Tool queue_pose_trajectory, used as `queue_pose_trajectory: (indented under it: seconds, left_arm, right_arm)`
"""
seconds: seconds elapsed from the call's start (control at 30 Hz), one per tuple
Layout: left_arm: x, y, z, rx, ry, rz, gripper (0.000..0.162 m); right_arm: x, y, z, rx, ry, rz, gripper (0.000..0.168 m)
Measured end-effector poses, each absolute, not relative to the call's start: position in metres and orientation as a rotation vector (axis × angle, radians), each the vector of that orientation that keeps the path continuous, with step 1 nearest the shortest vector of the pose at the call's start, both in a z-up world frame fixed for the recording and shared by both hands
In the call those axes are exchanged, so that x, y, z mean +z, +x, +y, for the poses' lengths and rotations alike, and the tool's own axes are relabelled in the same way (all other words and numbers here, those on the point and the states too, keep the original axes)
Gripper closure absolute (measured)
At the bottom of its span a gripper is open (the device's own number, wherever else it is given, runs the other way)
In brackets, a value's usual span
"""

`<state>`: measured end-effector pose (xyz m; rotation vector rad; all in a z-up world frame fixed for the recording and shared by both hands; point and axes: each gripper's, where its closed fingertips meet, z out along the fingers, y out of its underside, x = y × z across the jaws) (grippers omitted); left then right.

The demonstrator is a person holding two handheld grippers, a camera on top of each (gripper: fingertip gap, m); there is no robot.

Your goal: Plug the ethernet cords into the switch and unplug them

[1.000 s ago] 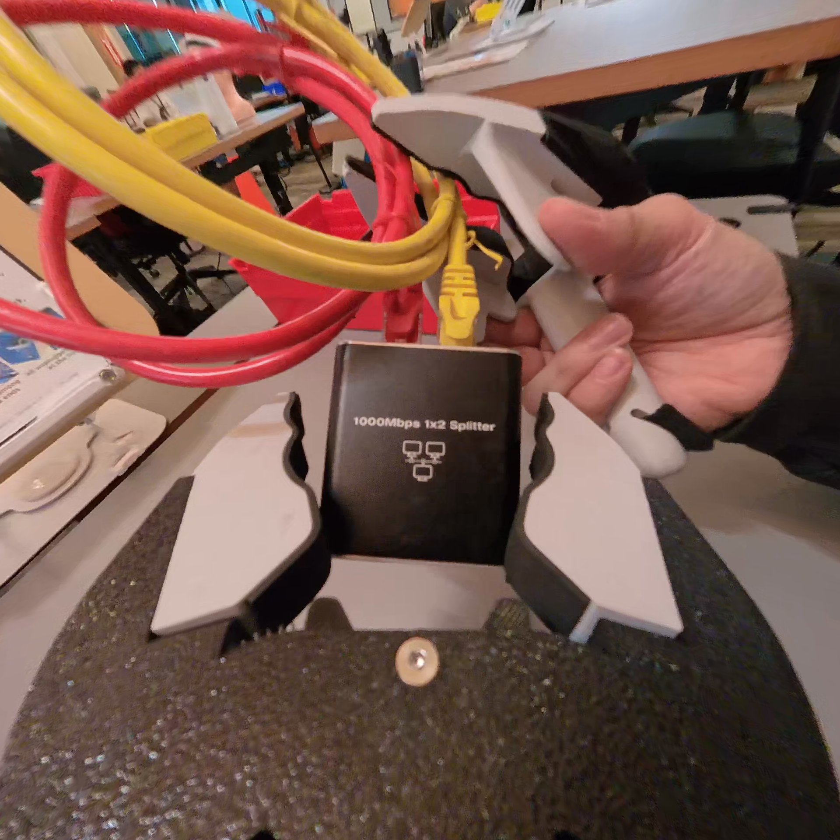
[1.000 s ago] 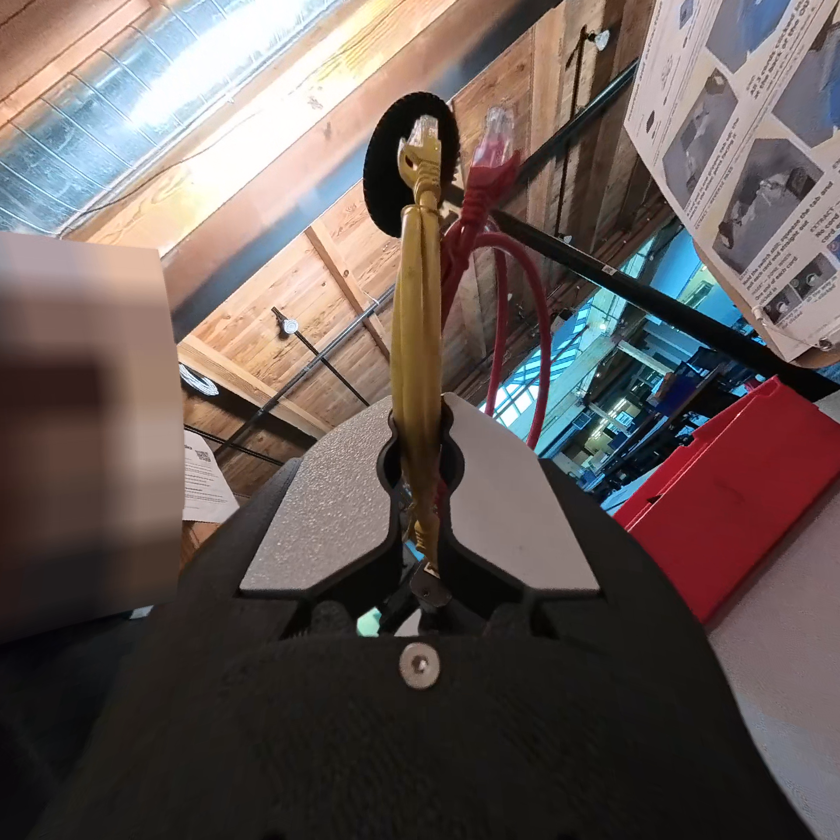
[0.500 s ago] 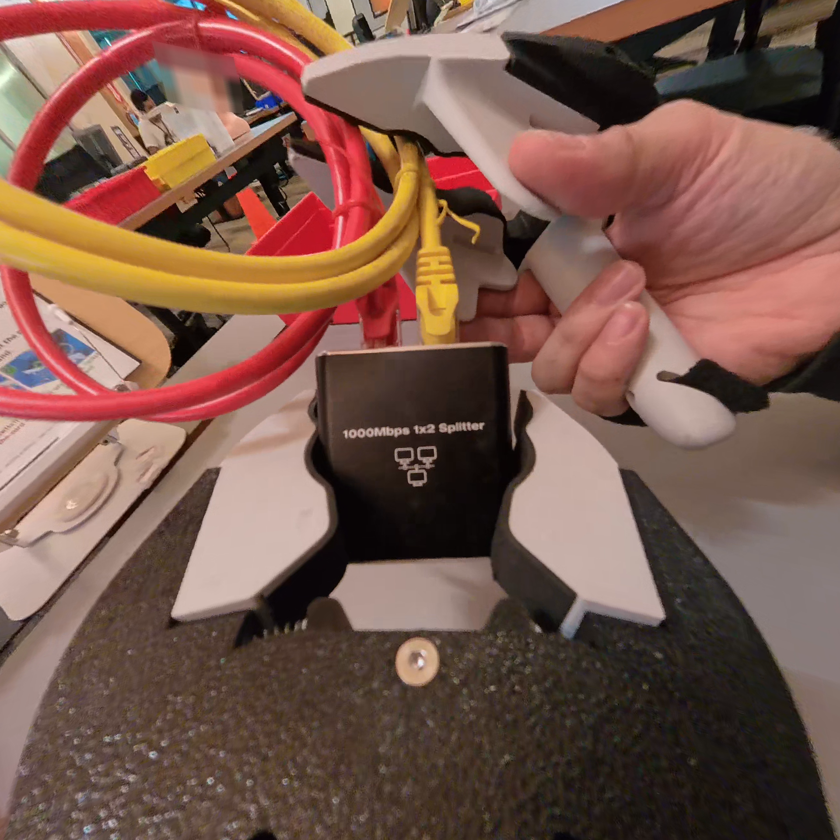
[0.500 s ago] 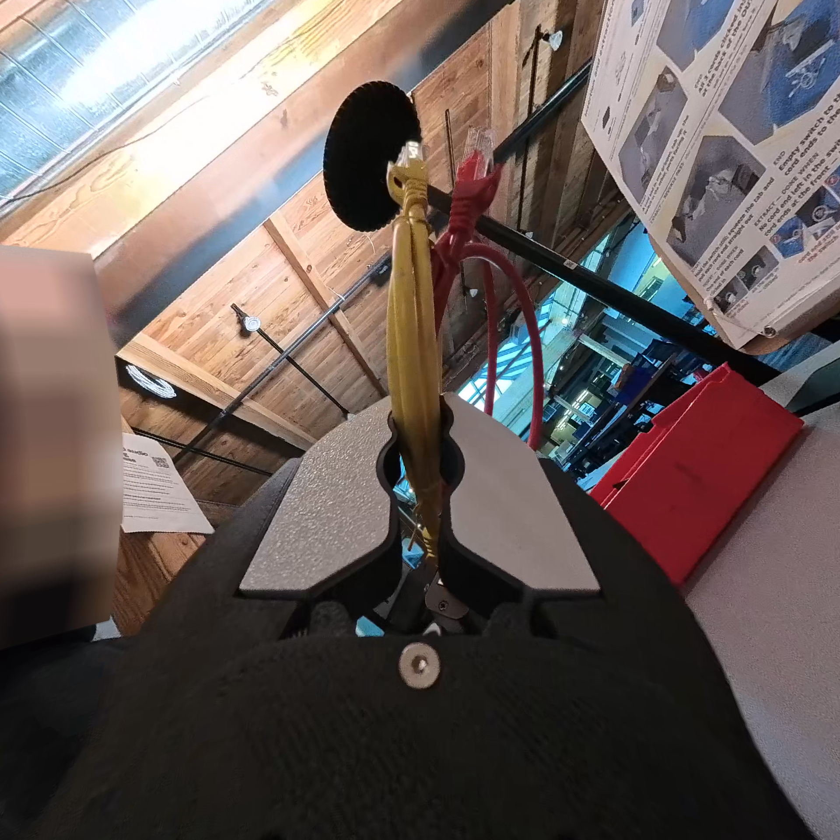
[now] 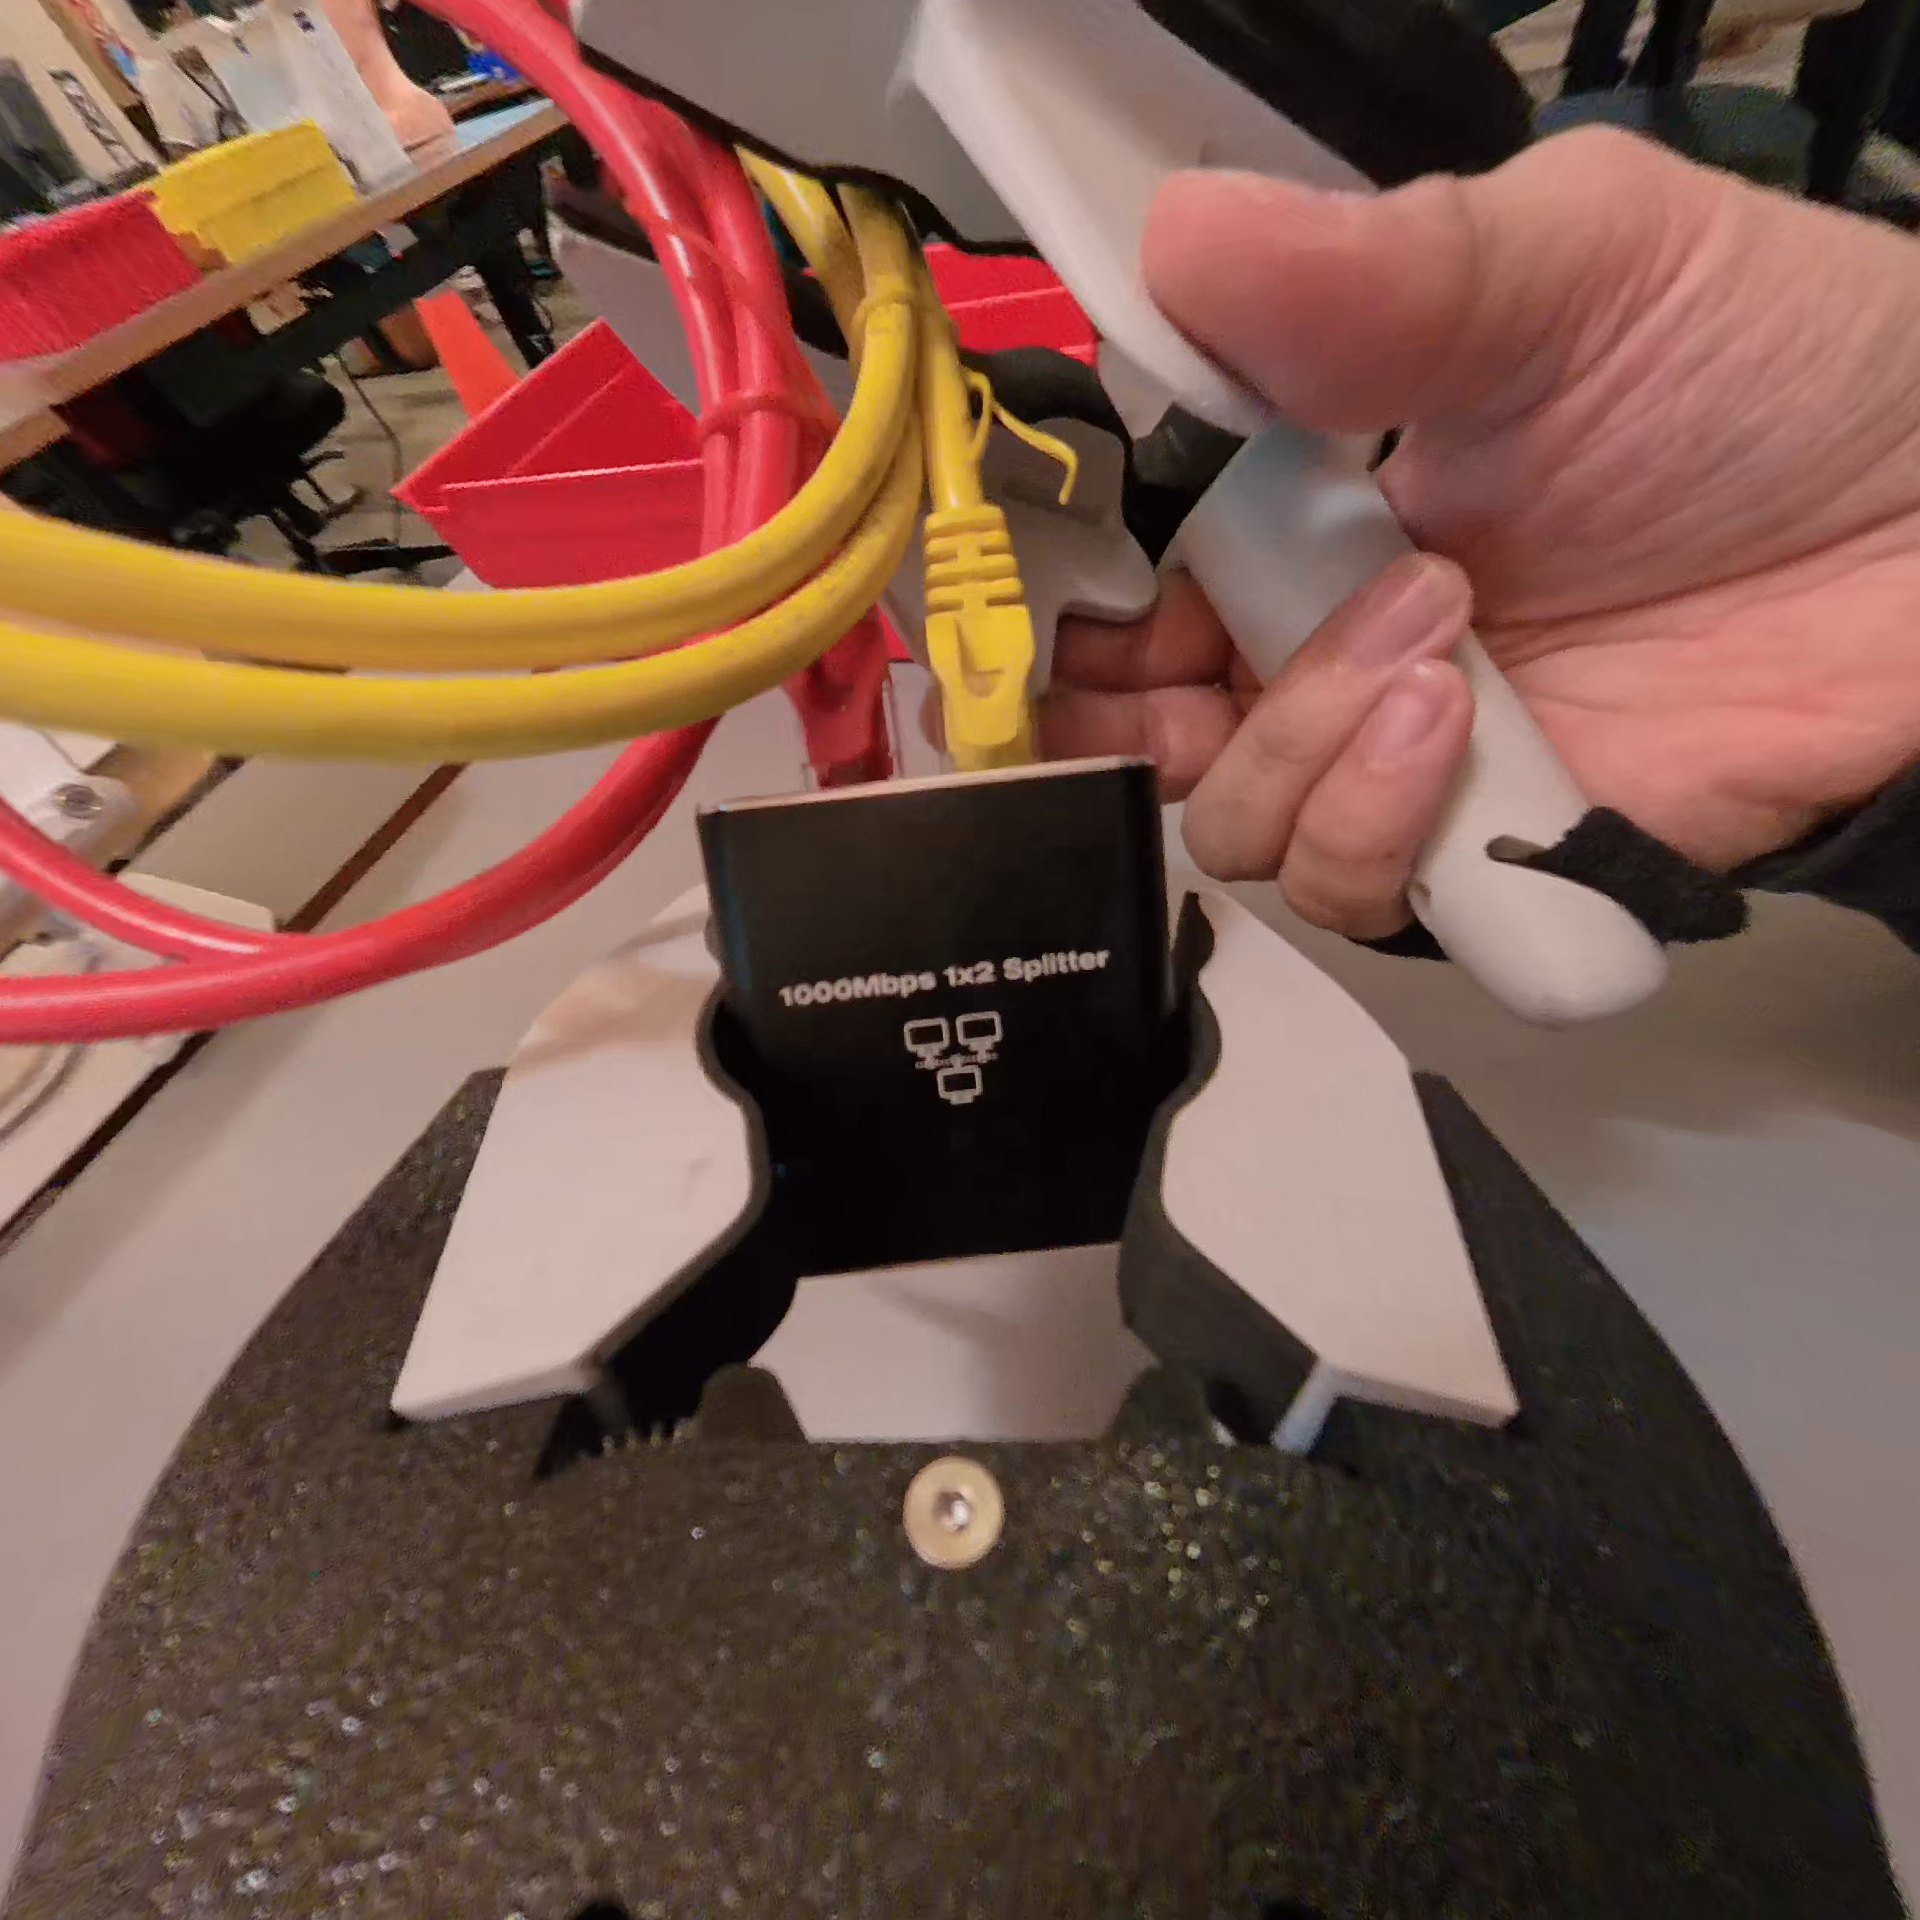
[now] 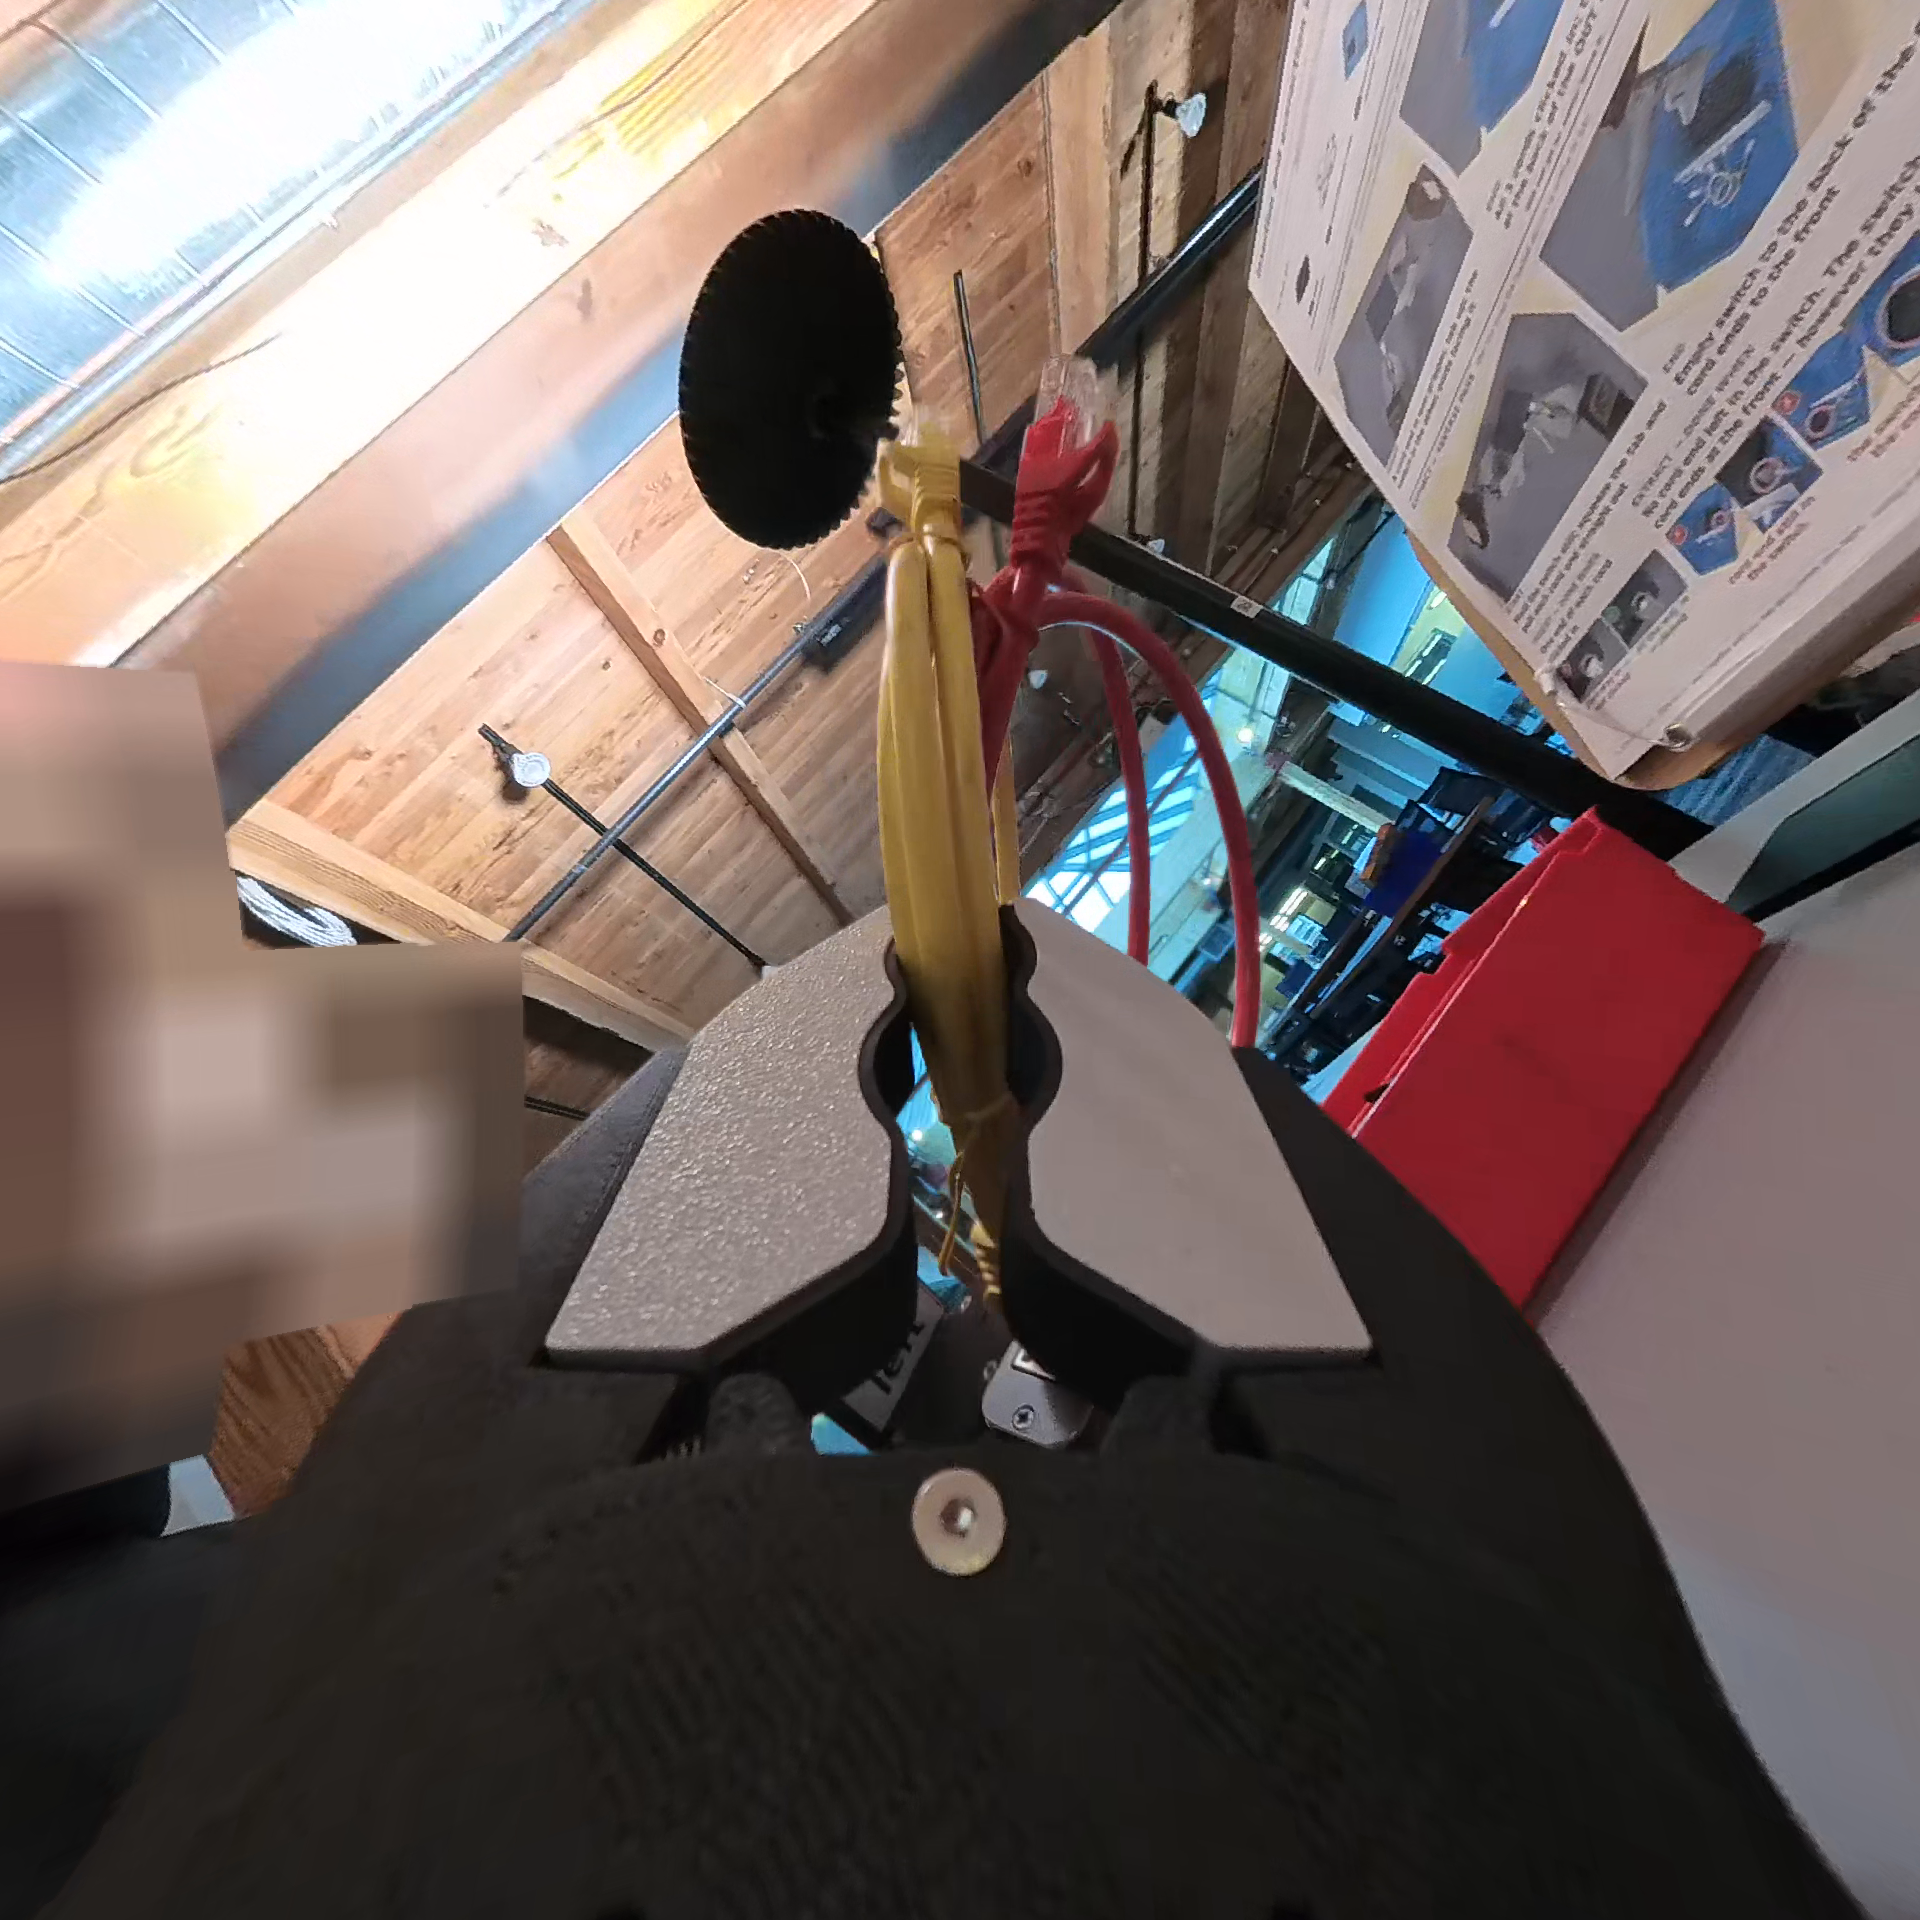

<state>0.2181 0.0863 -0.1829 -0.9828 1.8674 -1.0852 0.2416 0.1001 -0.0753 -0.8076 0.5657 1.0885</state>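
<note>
Black switch (image 5: 940, 1023) stands upright, yellow plug (image 5: 977, 649) pointing down into it.

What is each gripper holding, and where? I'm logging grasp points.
Left gripper clamps the black switch by its side edges, near end. Right gripper pinches the bundled yellow cord near its tie.

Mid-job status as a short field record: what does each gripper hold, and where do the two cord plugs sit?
left gripper: shut on black switch
right gripper: shut on yellow cord
yellow plug: at switch's top edge, seating unclear
red plug: beside it, left of yellow
free cord ends: pointing up in right wrist view
hand: holding right gripper's handle
</note>
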Motion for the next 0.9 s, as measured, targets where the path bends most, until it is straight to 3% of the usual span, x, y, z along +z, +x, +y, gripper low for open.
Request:
queue_pose_trajectory:
  seconds: [0.3,0.47,0.9]
  left_arm:
    - [-0.168,0.211,0.089,-1.140,-0.985,1.870,0.086]
    - [-0.161,0.207,0.094,-1.121,-0.997,1.875,0.086]
    - [-0.143,0.210,0.127,-1.062,-1.090,1.778,0.086]
  right_arm:
    - [-0.085,0.249,0.096,1.091,-0.865,0.565,0.154]
    - [-0.095,0.255,0.101,1.033,-0.943,0.615,0.131]
    - [-0.116,0.237,0.094,0.784,-1.247,0.525,0.121]
